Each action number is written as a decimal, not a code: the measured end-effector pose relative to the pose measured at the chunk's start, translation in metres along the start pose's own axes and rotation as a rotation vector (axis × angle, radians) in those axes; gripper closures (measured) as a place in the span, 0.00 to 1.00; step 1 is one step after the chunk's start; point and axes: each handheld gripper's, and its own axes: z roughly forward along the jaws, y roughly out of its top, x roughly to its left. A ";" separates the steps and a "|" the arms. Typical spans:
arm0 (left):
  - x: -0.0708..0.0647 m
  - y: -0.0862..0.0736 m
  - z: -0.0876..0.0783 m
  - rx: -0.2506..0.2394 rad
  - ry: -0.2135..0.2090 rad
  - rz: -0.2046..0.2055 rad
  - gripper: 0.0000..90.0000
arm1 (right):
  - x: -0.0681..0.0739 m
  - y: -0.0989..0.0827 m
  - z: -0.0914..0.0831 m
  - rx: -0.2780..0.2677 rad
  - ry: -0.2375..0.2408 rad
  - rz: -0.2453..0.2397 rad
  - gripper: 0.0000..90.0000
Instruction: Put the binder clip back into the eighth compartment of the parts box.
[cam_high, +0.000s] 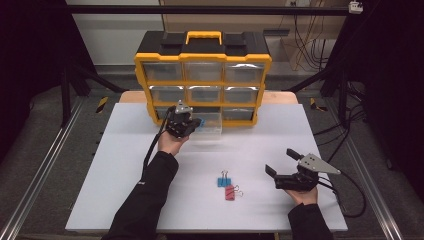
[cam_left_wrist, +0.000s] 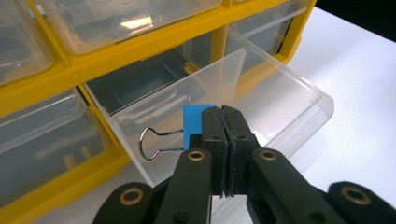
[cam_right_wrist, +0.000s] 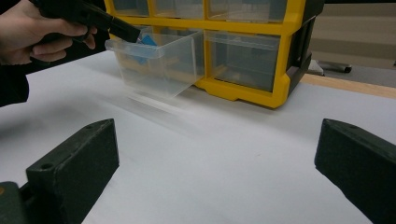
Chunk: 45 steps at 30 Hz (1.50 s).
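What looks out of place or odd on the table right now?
One clear drawer of the yellow organizer is pulled out while the others are closed. The left gripper holds a blue binder clip over it. Two more binder clips lie loose on the white table.

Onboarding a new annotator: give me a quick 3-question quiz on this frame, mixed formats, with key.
1. True or false: the left hand-held gripper is shut on a blue binder clip.
2. Multiple choice: the clear drawer pulled out of the yellow organizer belongs to which row? A top, B middle, C bottom.
3. Short answer: how many binder clips lie on the white table, and in which colours?

Key
1. True; the clip hangs over the open drawer.
2. C.
3. Two: a blue clip and a red clip, lying near the open right hand-held gripper.
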 end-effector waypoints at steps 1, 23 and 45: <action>0.000 0.000 0.001 0.005 0.005 0.001 0.98 | 0.000 0.000 0.000 0.000 0.000 0.000 0.00; -0.004 0.005 -0.027 -0.074 0.001 -0.042 0.73 | -0.001 0.001 -0.001 -0.004 0.000 -0.002 0.00; -0.038 -0.024 -0.105 -0.223 -0.103 0.001 0.11 | 0.000 0.001 -0.001 -0.010 -0.002 0.003 0.00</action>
